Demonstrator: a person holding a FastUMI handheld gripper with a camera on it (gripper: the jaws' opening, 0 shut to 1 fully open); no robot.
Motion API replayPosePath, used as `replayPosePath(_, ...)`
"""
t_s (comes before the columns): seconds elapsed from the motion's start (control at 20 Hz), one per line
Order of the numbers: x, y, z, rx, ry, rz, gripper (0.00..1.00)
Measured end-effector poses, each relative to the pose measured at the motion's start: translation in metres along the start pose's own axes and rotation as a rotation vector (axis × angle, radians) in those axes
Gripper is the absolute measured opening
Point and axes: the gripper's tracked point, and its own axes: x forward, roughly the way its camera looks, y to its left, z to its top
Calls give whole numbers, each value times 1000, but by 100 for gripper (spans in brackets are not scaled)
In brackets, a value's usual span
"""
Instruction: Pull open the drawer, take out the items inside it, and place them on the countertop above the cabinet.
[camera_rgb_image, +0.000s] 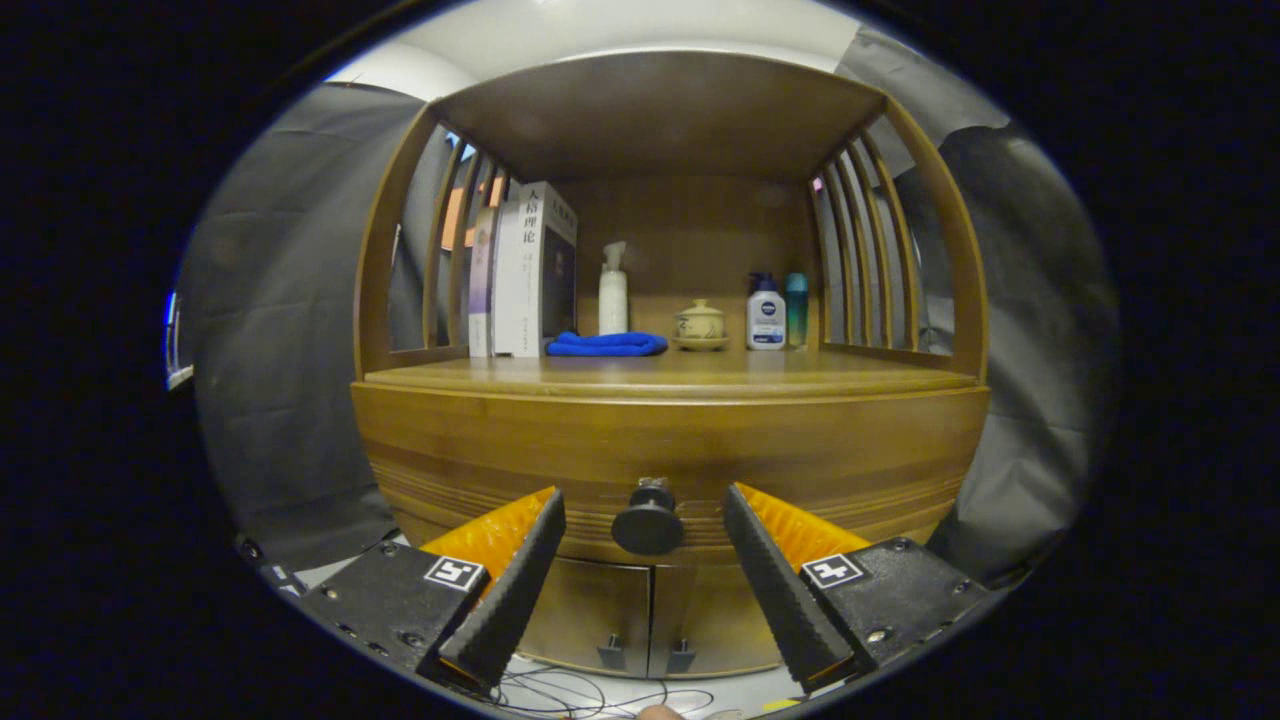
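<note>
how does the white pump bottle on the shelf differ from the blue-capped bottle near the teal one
The white pump bottle is taller, slimmer and plain white; the blue-capped bottle is shorter, wider and labelled. The first stands behind the blue cloth, the second beside the teal bottle. Both stand upright. The gripper is open around the drawer knob.

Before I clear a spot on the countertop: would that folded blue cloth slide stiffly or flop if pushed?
The folded blue cloth looks soft, so it would probably bunch rather than slide. It seems light and unlikely to roll. The open gripper flanks the round black drawer knob.
</note>
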Motion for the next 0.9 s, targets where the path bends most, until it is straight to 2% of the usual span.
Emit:
replayPosePath(0.25,16,3,-19,-42,40,-4,99)
replayPosePath(0.35,18,3,-20,-57,32,-10,96)
replayPosePath(0.55,23,1,-29,-43,61,-17,78)
replayPosePath(0.9,27,-6,-23,-32,31,-63,49)
